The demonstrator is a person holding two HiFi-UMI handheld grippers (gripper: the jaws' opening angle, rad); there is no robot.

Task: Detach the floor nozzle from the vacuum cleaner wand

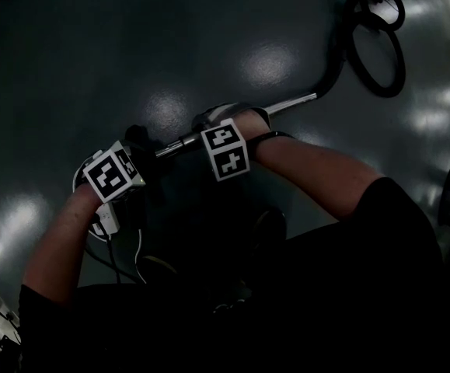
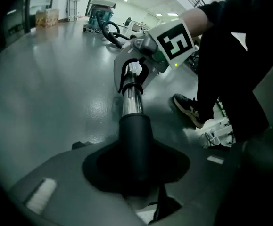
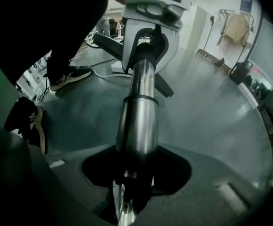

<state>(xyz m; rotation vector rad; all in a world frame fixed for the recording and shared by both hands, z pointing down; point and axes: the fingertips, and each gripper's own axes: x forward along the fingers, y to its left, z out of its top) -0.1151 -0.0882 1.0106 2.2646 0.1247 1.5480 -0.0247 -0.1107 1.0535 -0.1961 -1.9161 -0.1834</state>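
Step in hand: the nozzle is judged not yet freed; both ends of the joint are held for the pull.
Left gripper [image 3: 148,51]: closed on the black nozzle neck [image 2: 135,140], which fills the gap between its jaws.
Right gripper [image 2: 135,74]: clamped on the chrome wand [image 3: 138,121], just beside the left one.
Where the nozzle is: at the wand's left end, before the person and above the floor [image 1: 131,37]. The dark flat bar [image 3: 165,87] behind the left gripper is probably its head.
Long axis: in the head view the wand runs from lower left to upper right. The nozzle end points to the person's left, the far end to the hose [image 1: 372,45].
How it is best done: the wand should be held fast and the neck drawn straight off along that axis. A slight twist may be added, but no bending at the joint.
Risk: a catch may need pressing; none can be made out.
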